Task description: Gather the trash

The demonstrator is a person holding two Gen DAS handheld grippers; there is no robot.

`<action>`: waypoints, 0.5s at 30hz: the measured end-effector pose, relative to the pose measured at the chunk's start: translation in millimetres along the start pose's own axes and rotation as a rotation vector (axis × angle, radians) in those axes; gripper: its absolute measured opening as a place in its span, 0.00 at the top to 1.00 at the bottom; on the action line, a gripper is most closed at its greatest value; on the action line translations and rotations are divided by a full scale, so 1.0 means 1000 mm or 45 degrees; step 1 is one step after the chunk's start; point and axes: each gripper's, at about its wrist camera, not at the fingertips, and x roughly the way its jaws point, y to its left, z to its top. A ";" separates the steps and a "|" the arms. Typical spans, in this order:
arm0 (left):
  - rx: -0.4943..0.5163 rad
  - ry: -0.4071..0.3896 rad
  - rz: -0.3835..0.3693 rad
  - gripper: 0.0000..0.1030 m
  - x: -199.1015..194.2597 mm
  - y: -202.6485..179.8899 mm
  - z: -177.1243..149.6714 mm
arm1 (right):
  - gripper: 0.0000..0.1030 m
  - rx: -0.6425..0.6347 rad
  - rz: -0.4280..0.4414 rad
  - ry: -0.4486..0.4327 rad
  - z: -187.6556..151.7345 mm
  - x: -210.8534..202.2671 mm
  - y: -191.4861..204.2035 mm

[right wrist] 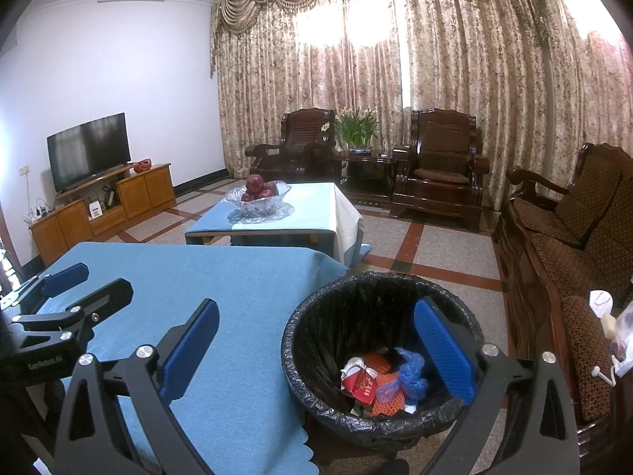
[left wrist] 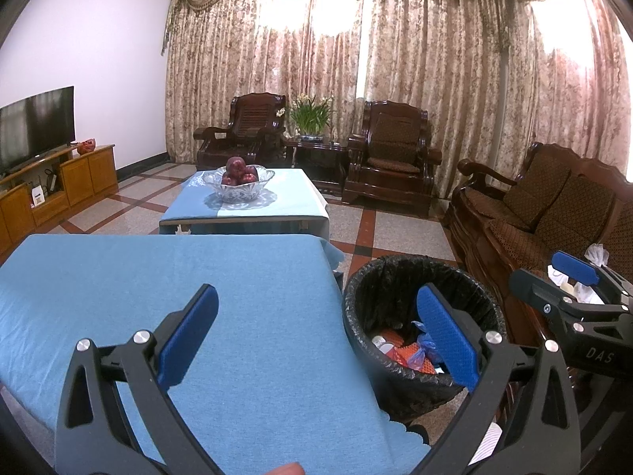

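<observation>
- Left tool (left wrist: 316, 328): blue textured pads spread wide, gripping nothing, above the blue cloth-covered surface (left wrist: 166, 277).
- Right tool (right wrist: 316, 340): likewise wide apart and empty.
- Round bin (right wrist: 379, 356), crinkled black liner, stands on the floor just right of the surface's scalloped edge; trash (right wrist: 379, 384) lies inside.

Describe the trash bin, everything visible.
The trash bin is round, upright and open-topped, lined with a crinkled black plastic bag folded over its rim. It stands on the tiled floor beside the blue-clothed table, in front of the wooden sofa. Inside lie a red carton, orange netting and blue plastic bags.
</observation>
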 end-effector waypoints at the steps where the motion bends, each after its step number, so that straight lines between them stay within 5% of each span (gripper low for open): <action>1: 0.000 -0.001 0.001 0.05 0.000 0.000 0.000 | 0.06 0.000 0.000 0.000 0.000 0.000 0.000; 15: 0.000 0.002 0.002 0.05 -0.001 0.001 0.001 | 0.06 -0.001 0.000 0.001 0.001 -0.001 0.001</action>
